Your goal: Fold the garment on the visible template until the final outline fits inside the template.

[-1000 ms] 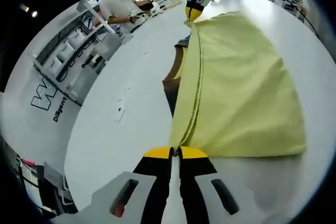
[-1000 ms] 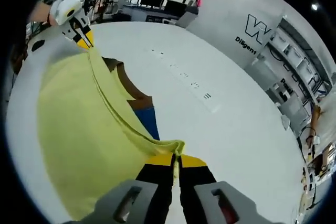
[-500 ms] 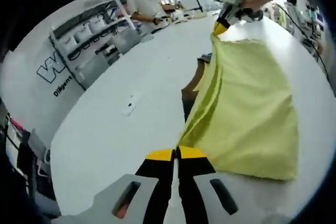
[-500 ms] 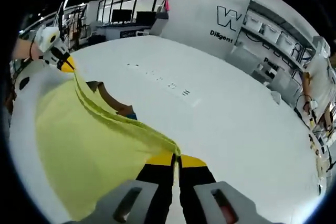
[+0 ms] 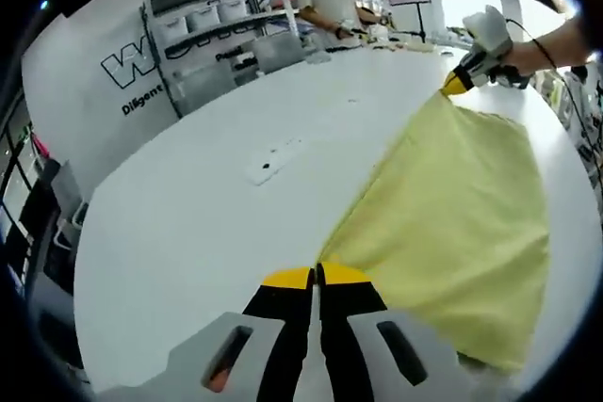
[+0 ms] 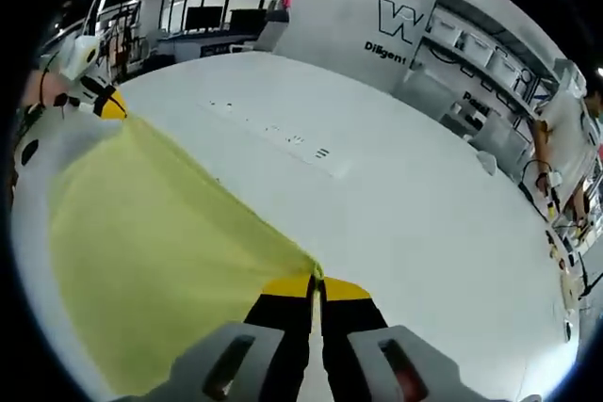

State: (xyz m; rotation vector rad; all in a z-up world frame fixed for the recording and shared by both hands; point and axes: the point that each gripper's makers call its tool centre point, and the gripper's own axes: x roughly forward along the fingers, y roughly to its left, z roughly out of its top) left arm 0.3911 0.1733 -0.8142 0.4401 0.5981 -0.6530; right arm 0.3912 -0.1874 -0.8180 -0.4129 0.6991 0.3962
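Observation:
A pale yellow garment [image 5: 452, 223] hangs stretched between both grippers over a white table [image 5: 207, 204]. My left gripper [image 5: 317, 276] is shut on one corner of its top edge at the bottom of the left gripper view. The right gripper [image 5: 452, 87] shows far off in that view, pinching the other corner. In the right gripper view my right gripper [image 6: 316, 284] is shut on the garment [image 6: 151, 242], and the left gripper [image 6: 111, 106] holds the far corner at upper left. The cloth falls away below the taut edge.
A white wall panel with a dark logo [image 5: 132, 63] and shelving [image 5: 217, 25] stand behind the table. A person [image 5: 334, 2] works at the far end. Small dark marks [image 6: 283, 134] lie on the table [image 6: 396, 204]. A hand [image 5: 575, 40] holds the right gripper.
The garment's top edge has been pulled taut and lifted. The brown and blue patches seen beside the cloth before are now covered. Both cameras have tilted up toward the wall.

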